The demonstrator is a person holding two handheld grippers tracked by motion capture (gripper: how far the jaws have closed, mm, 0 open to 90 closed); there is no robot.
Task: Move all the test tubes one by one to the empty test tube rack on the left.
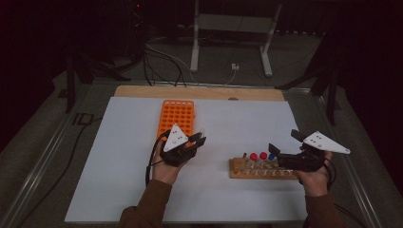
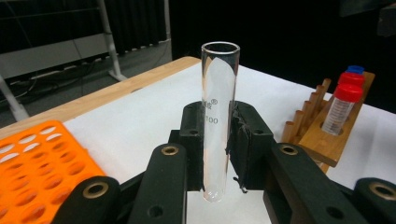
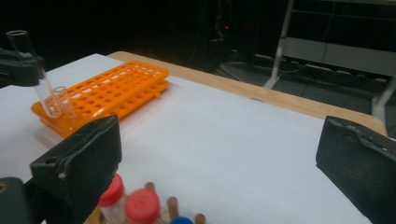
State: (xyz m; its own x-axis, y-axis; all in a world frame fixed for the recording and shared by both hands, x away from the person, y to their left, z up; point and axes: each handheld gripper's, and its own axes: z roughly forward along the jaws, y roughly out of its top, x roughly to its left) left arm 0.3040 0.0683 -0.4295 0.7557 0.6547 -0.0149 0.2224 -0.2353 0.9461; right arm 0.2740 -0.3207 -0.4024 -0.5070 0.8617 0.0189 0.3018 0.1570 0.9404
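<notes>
My left gripper is shut on a clear glass test tube, which stands upright between the jaws with its open mouth on top. In the high view the left gripper hovers at the near right corner of the orange tube rack. Another glass tube stands in the orange rack next to the held tube. My right gripper is open wide above the right end of the wooden rack. Its jaws frame red-capped tubes and a blue-capped one.
White paper covers the table, with a wooden strip along the far edge. Cables and a white stand lie on the floor beyond. The wooden rack sits to the right of the left gripper.
</notes>
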